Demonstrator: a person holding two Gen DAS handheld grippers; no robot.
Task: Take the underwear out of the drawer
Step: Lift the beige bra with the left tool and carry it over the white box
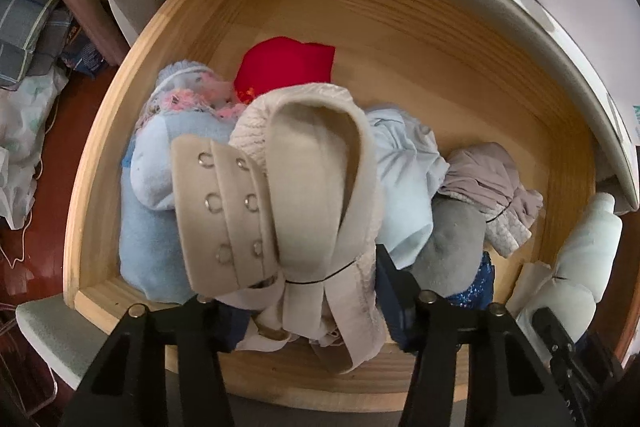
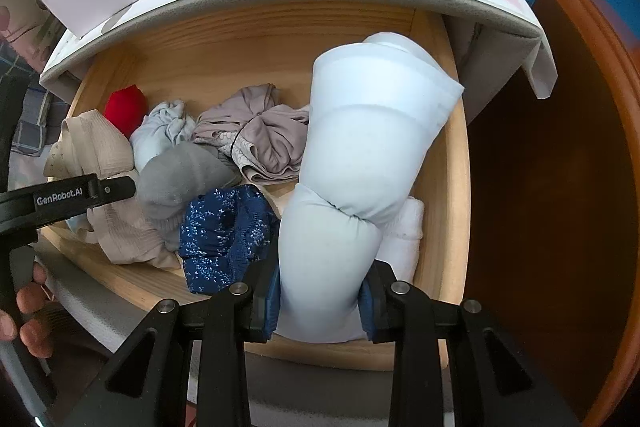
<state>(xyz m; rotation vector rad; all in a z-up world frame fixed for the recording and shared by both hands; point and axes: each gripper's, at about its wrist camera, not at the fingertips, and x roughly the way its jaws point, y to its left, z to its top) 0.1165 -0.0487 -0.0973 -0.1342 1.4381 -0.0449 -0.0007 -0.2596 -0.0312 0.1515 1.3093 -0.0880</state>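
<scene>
Left gripper (image 1: 304, 307) clamps the beige bra (image 1: 304, 163) at the drawer's (image 1: 400, 11) front edge; right gripper (image 2: 320, 307) squeezes a pale-blue bra (image 2: 360, 147): lift both straight up, slowly.

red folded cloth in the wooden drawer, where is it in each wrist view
Left wrist view: the red folded cloth lies at upper centre, behind the beige bra.
Right wrist view: the red folded cloth lies at left, toward the drawer's back.
Shared landmark: the grey rolled sock, nearer the drawer's front.
</scene>
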